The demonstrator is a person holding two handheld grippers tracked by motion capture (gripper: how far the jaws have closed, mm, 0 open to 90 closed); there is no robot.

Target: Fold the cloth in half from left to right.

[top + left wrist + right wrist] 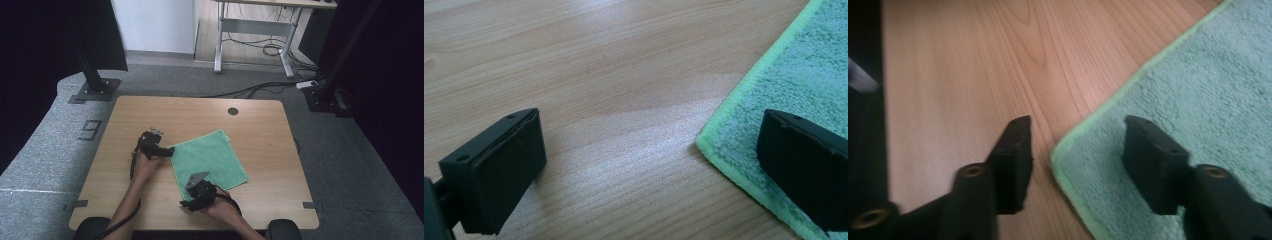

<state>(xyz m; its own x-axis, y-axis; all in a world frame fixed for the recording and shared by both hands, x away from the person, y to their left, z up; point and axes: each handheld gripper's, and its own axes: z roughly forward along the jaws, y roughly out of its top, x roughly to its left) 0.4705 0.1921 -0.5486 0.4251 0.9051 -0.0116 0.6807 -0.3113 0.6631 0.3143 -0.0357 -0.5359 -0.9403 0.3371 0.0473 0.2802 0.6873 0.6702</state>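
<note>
My right gripper (1075,150) stands half spread, straddling the near corner of the green cloth (210,159), one jaw over the bare table (260,130), the other above the pile; it pinches nothing. My left gripper (651,165) is spread wide across the cloth's left corner the same way, holding nothing. One cloth, two grippers. The cloth lies flat mid-table, turned askew, with open wood all round it and its corners well inside the table's edges.
</note>
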